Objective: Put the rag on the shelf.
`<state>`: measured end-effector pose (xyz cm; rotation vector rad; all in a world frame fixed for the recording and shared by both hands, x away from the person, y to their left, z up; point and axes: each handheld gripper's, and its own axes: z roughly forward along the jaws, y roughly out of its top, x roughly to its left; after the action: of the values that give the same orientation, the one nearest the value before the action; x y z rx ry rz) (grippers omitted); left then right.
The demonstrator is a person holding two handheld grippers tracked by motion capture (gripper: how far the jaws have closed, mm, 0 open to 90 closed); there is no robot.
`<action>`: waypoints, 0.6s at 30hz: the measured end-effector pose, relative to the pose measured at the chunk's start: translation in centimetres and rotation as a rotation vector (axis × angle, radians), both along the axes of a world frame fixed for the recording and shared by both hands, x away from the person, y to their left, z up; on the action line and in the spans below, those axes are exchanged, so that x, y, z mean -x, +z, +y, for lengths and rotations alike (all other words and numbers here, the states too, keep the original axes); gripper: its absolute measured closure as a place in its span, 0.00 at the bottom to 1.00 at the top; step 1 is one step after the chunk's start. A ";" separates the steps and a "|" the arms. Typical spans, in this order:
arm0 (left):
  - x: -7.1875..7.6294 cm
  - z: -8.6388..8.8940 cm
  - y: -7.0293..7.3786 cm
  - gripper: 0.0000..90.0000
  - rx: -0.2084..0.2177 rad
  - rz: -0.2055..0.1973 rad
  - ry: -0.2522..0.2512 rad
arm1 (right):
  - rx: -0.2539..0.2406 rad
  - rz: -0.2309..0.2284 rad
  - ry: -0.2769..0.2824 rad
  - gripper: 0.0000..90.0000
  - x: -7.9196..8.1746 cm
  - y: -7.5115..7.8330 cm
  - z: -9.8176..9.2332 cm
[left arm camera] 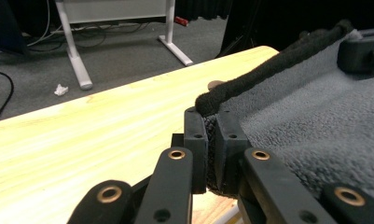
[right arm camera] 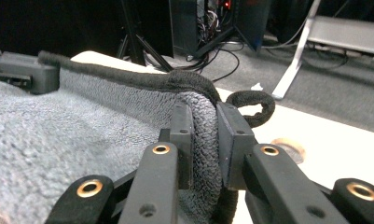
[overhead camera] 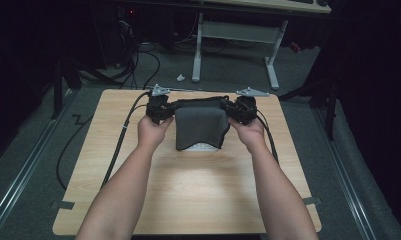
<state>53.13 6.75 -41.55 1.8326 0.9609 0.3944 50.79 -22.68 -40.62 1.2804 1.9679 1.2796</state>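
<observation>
A dark grey towel (overhead camera: pixel 199 126) with a black hem hangs folded between my two grippers over the far half of the wooden table (overhead camera: pixel 188 195). My left gripper (overhead camera: pixel 160 111) is shut on the towel's left corner (left arm camera: pixel 211 140); the jaws pinch the fabric just under the hem. My right gripper (overhead camera: pixel 242 111) is shut on the right corner (right arm camera: pixel 203 144), with a black hanging loop (right arm camera: pixel 254 106) sticking out beside it. The towel's lower edge rests on the table, over a pale patch (overhead camera: pixel 203 147). Each gripper view shows the other gripper (left arm camera: pixel 362 51) (right arm camera: pixel 21 70) at the far end of the hem.
Black cables (overhead camera: pixel 120 140) trail from the grippers across the table's left and right sides. Beyond the far edge stand a white desk frame (overhead camera: pixel 233 45), tangled cables and a scrap of paper (overhead camera: pixel 180 77) on the grey floor. A round mark (right arm camera: pixel 287 148) shows on the tabletop.
</observation>
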 end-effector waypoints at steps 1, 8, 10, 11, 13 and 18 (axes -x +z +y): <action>0.0 0.1 -0.1 0.94 0.014 0.007 0.001 | 0.000 0.000 0.000 0.87 0.0 0.0 0.0; 0.1 0.7 -1.6 0.94 0.047 0.048 -0.004 | -0.055 0.046 0.033 0.87 -0.1 -1.3 -0.5; 0.1 0.8 -1.8 0.94 0.051 0.053 -0.007 | -0.062 0.054 0.039 0.87 -0.2 -1.4 -0.6; 0.3 0.9 -2.2 0.94 0.058 0.053 -0.011 | -0.067 0.058 0.043 0.87 -0.2 -1.6 -0.7; 0.4 0.9 -2.4 0.94 0.063 0.058 -0.013 | -0.075 0.063 0.043 0.87 -0.2 -1.8 -0.8; 0.5 1.0 -3.1 0.94 0.052 0.071 -0.017 | -0.060 0.084 0.049 0.87 -0.1 -3.1 -0.8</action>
<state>52.63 7.76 -44.69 1.8166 0.9946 0.2935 50.92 -23.44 -43.72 1.3423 2.0443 1.3372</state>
